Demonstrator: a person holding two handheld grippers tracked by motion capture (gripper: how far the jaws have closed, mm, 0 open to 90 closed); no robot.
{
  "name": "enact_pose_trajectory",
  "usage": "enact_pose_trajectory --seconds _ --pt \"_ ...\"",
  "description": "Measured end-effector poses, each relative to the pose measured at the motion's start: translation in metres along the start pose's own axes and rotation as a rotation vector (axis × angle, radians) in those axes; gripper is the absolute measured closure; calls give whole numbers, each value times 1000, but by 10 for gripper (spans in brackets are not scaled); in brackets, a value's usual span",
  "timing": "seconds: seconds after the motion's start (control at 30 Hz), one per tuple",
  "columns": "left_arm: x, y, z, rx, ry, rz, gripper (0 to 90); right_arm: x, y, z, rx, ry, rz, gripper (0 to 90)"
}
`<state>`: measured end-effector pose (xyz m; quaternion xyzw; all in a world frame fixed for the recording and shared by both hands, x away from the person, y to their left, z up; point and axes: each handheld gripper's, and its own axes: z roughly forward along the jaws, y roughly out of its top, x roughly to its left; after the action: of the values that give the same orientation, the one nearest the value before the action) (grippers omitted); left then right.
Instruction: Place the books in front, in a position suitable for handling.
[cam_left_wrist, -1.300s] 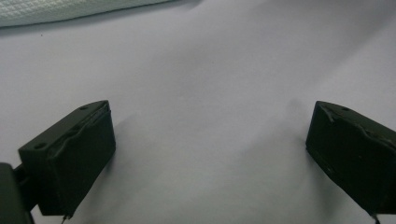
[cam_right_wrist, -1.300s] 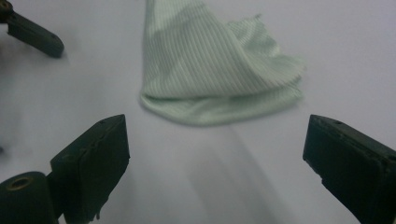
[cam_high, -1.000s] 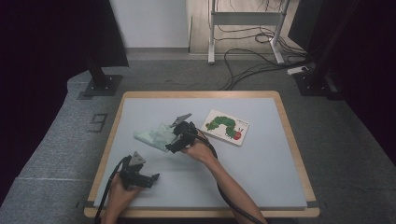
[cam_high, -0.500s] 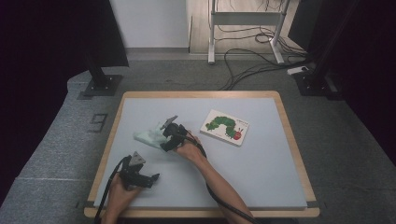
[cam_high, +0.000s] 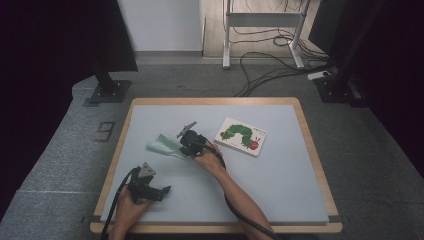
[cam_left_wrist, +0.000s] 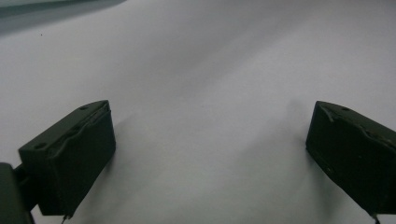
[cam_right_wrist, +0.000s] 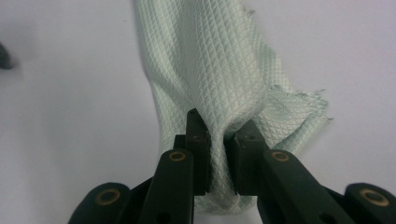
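The pale green cloth (cam_right_wrist: 210, 60) has just been pinched by the closing right gripper (cam_right_wrist: 219, 135); lifting remains; the left gripper (cam_left_wrist: 205, 154) is held wide, empty.

no readable text, labels or numbers

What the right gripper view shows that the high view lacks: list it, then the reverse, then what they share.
Right gripper view: the diamond weave and frayed edge of the pale green cloth, and a fold of it pinched by the right hand-held gripper, whose jaws have just been closing. High view: the caterpillar book, the left hand-held gripper, the table's wooden rim. Shared: the cloth and the right hand-held gripper on it.
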<state>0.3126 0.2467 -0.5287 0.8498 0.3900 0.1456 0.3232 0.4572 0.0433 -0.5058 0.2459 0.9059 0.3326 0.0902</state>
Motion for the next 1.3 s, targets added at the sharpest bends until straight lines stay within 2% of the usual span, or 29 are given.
enact_pose_trajectory --seconds 0.17,0.27,0.3,0.33,0.37,0.47,0.5,0.53,0.6,0.63,0.67,0.87,1.13,1.27,1.3 --pt "0 0 0 0 0 1 10 0 -5 -16 -14 8 -8 782" --pt "0 0 0 1 1 0 10 -2 -11 -33 -39 8 -9 782" --pt "0 0 0 0 0 -1 10 -3 -15 -44 -40 15 -5 782" --pt "0 0 0 0 0 -1 10 -3 -15 -44 -40 15 -5 782" --pt "0 0 0 0 0 -1 10 -4 -20 -54 -47 17 -3 782" --pt "0 0 0 0 0 0 10 -5 -27 -69 -61 14 2 782" --pt "0 0 0 1 0 0 10 -5 -27 -69 -61 14 2 782" --pt "0 0 0 1 1 0 10 -6 -33 -81 -73 5 8 782" --pt "0 0 0 1 1 0 10 -7 -35 -85 -76 6 10 782" --pt "0 0 0 1 1 0 10 -8 -42 -97 -85 4 14 782" --pt "0 0 0 1 1 0 10 -8 -42 -97 -85 4 14 782" --pt "0 0 0 2 0 1 10 -12 -66 -130 -116 -21 29 782" --pt "0 0 0 2 1 1 10 -18 -100 -166 -126 -68 63 783" --pt "0 0 0 1 1 0 10 -20 -114 -178 -133 -85 75 783" --pt "0 0 0 1 1 2 10 -21 -124 -187 -138 -98 84 782"
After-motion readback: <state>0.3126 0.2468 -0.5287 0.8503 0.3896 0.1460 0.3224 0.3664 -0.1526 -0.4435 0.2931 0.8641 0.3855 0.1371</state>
